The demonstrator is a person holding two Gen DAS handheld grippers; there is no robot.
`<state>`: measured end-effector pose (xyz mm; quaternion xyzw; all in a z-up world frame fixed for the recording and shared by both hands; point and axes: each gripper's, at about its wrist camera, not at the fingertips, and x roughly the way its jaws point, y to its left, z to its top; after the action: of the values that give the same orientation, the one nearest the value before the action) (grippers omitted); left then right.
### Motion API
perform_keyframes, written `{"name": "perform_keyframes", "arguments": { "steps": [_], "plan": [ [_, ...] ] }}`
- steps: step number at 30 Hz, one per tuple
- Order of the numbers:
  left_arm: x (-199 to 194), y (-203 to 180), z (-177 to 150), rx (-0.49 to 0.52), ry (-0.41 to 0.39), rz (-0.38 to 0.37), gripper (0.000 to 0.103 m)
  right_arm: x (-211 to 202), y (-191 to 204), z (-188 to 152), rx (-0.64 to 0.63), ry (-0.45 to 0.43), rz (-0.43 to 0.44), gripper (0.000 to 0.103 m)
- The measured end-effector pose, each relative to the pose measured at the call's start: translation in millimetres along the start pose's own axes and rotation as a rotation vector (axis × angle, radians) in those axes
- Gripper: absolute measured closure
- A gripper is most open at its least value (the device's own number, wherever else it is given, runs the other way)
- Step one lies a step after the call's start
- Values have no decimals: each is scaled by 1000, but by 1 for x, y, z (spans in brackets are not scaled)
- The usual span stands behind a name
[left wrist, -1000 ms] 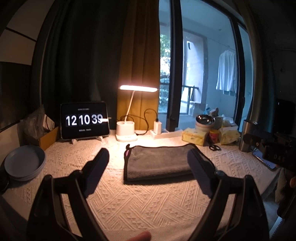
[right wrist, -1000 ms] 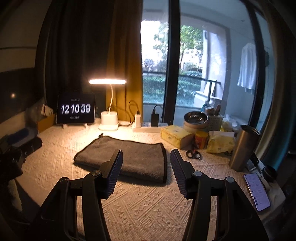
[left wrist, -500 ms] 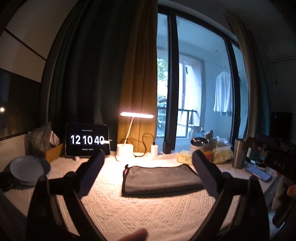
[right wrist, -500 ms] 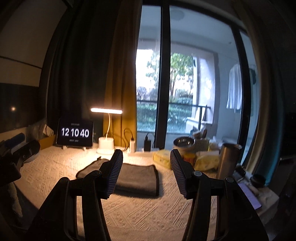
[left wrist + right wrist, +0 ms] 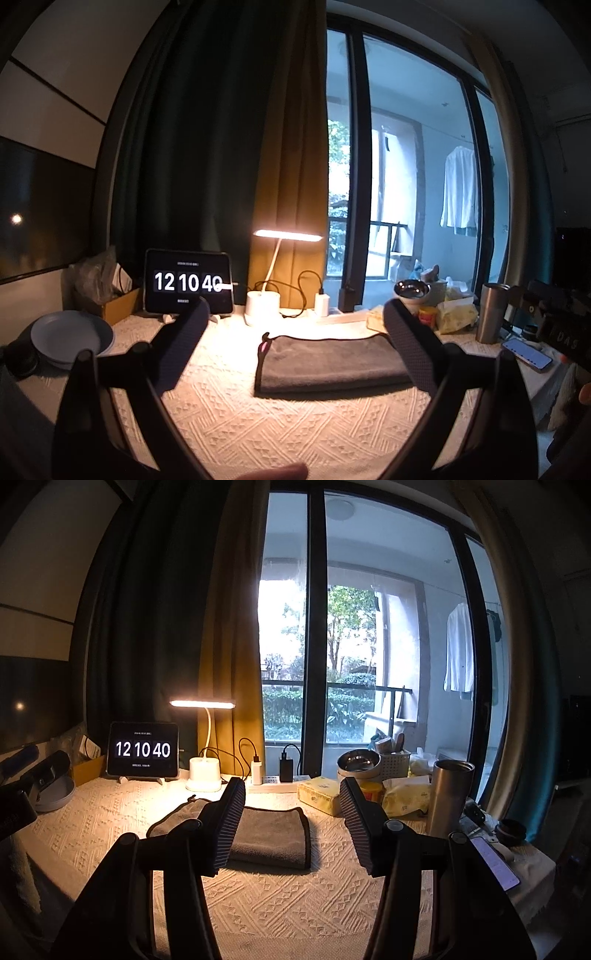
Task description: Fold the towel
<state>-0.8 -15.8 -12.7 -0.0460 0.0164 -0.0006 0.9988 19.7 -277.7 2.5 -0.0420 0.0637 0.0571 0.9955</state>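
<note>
With both grippers, left (image 5: 295,332) and right (image 5: 291,812), gaping and empty above the folded towel (image 5: 328,360), we should lift away cleanly without snagging it.

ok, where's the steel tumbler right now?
Right wrist view: steel tumbler stands upright at the table's right side, beside the yellow tissue pack, phone just nearer.

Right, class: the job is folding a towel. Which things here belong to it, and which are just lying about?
Belongs to the job:
grey towel, lying folded on the white tablecloth
left gripper, jaws open
right gripper, jaws open

Just lying about:
clock tablet
desk lamp
blue bowl
steel tumbler
tissue box
phone
</note>
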Motion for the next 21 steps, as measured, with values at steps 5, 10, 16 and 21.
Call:
{"name": "perform_keyframes", "arguments": {
  "steps": [5,10,16,21],
  "plan": [
    [2,0,-2,-9,11,9,7,0,-1,-1,0,3,1,47],
    [4,1,-2,-13,19,14,7,2,0,-1,1,10,4,47],
    [5,2,-3,-15,20,16,7,6,0,-1,-2,15,1,47],
    [5,3,-4,-18,27,19,7,8,-1,-2,1,24,-1,47]
  ]
}}
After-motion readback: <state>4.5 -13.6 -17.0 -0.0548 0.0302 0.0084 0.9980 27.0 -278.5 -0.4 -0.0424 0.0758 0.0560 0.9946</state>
